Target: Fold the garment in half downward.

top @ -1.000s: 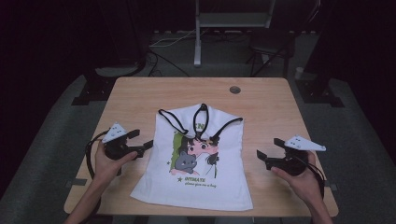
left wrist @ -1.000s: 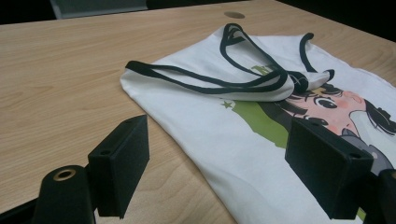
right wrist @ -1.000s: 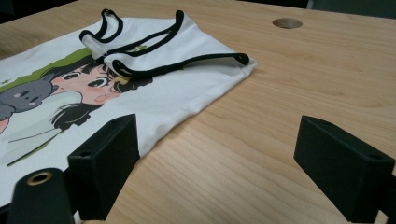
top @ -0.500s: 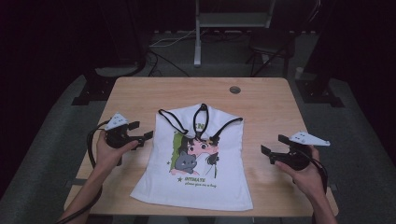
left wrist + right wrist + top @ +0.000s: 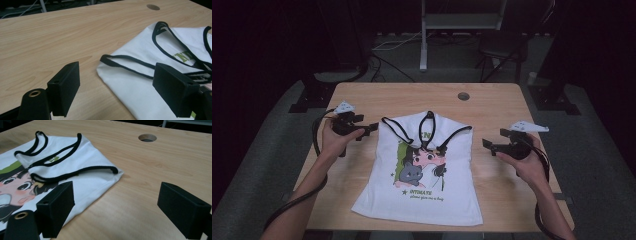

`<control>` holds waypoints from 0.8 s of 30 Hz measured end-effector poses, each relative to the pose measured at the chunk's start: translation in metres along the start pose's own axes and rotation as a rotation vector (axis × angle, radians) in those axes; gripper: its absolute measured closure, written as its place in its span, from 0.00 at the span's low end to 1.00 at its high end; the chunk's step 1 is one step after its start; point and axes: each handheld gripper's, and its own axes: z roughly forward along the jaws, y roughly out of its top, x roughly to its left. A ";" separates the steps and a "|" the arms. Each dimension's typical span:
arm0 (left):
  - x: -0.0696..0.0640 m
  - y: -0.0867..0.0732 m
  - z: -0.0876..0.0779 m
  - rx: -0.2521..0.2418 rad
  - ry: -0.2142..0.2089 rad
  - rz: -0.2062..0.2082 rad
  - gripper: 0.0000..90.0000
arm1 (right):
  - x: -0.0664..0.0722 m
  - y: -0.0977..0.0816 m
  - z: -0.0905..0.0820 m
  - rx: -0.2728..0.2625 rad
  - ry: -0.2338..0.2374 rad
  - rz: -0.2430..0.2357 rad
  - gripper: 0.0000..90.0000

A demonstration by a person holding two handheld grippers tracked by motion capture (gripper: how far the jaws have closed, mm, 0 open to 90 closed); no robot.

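Your white tank top (image 5: pixel 422 172) lies flat on the worktop (image 5: pixel 492 100), its black-trimmed straps pointing toward the round cable hole (image 5: pixel 463 96) and its cartoon print facing up. Your left gripper (image 5: pixel 368 128) hovers just beside the top's left armhole corner, fingers (image 5: pixel 65 91) spread wide and holding nothing. Your right gripper (image 5: pixel 490 144) sits near the top's right armhole corner, apart from the cloth, fingers (image 5: pixel 182 208) likewise spread and empty.
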 end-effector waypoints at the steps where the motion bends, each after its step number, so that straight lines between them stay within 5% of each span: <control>1: 0.001 0.002 0.004 0.010 -0.001 -0.004 0.24 | -0.002 0.002 0.004 0.005 -0.002 0.002 0.15; 20: 0.008 0.023 0.062 0.121 -0.003 -0.041 0.24 | -0.013 0.026 0.077 0.112 0.022 -0.002 0.20; 24: 0.014 0.022 0.069 0.127 0.005 -0.082 0.29 | -0.016 0.026 0.087 0.137 0.023 -0.008 0.24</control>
